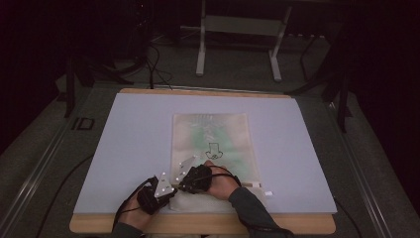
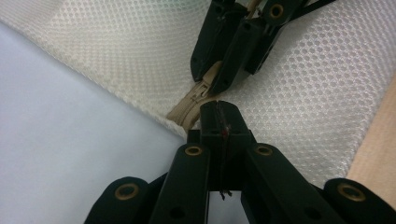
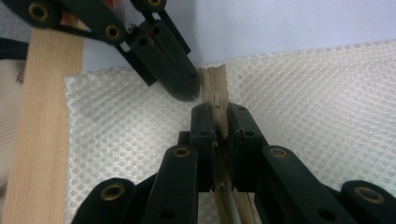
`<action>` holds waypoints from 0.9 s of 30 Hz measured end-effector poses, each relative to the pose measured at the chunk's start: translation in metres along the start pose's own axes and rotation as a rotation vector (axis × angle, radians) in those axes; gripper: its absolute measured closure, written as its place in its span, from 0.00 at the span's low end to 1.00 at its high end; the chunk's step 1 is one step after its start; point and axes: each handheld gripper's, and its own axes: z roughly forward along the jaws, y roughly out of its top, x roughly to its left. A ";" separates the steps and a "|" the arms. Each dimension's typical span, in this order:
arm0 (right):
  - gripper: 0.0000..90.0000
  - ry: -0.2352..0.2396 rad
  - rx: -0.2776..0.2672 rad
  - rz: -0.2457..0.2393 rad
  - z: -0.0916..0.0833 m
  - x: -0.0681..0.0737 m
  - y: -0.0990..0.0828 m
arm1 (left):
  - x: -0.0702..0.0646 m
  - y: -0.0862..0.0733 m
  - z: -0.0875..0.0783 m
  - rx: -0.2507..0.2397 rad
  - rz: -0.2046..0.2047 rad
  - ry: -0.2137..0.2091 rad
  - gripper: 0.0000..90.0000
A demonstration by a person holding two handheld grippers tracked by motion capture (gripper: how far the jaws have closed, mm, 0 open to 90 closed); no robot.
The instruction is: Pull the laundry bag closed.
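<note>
A cream mesh bag (image 1: 213, 141) lies flat on the table, its tan zipper (image 1: 247, 184) running along its near edge. In the left gripper view, my left gripper (image 2: 219, 114) is shut on the edge of the mesh bag (image 2: 121, 51) right at the zipper's end (image 2: 189, 105). My right gripper (image 3: 218, 122) is shut on the tan zipper slider (image 3: 215, 95), with zipper tape (image 3: 233, 200) running back under its jaws. From above, the left gripper (image 1: 171, 191) and right gripper (image 1: 181, 187) almost touch at the bag's near left corner. The other gripper's fingertips (image 3: 180, 81) sit just beside the slider.
The bag lies on a pale blue mat (image 1: 133, 148) over a wooden table (image 1: 198, 224), whose wood edge (image 3: 42, 116) is close to both grippers. A small white tag (image 1: 268, 192) lies right of the bag. A metal stand (image 1: 237, 29) is on the floor beyond the table.
</note>
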 end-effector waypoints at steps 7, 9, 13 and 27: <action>0.91 -0.004 -0.012 0.011 0.001 -0.002 0.000 | 0.006 -0.002 -0.002 -0.017 -0.031 -0.025 0.99; 0.91 -0.002 -0.014 0.012 0.001 -0.001 -0.001 | 0.010 -0.005 -0.004 -0.041 -0.065 -0.038 0.98; 0.91 -0.003 -0.019 0.005 0.001 -0.001 -0.002 | 0.016 -0.005 -0.008 -0.090 -0.131 -0.011 0.96; 0.91 -0.010 -0.032 0.009 0.002 0.000 -0.003 | 0.018 -0.002 0.000 -0.131 -0.171 -0.008 0.97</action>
